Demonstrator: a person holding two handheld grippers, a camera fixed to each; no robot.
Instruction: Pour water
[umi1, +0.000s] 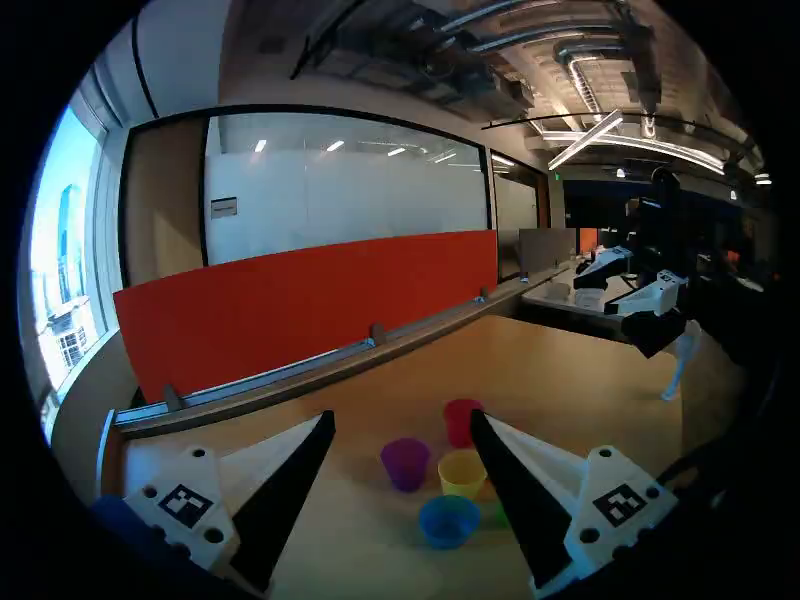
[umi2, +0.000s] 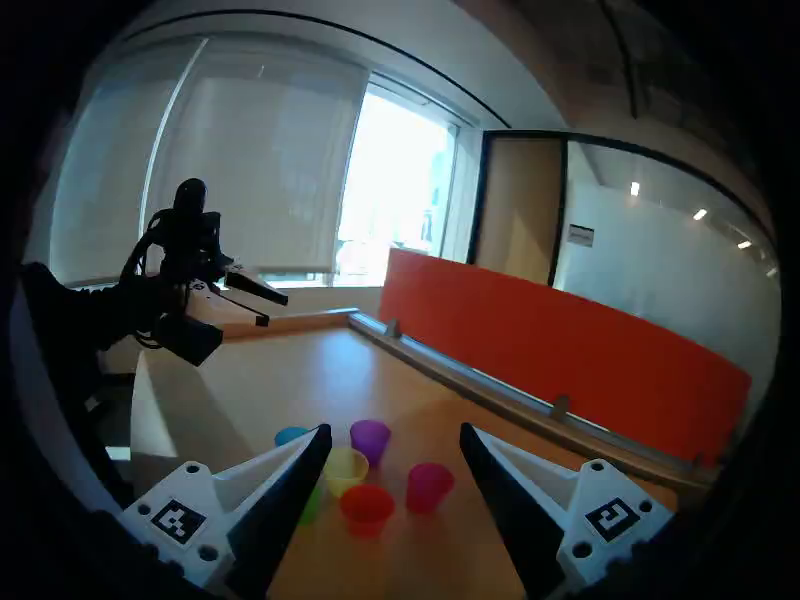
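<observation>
My left hand-held gripper and my right hand-held gripper both gape, holding nothing. Just ahead, between the fingers, the coloured cups stand clustered on the bench, axes vertical (mouths up).

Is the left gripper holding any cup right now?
No, the left gripper is open, with the cups standing free on the table.

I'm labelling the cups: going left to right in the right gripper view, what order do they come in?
Blue cup, yellow cup, magenta cup. Orange-red cup and purple cup share a column, so omitted.
</observation>
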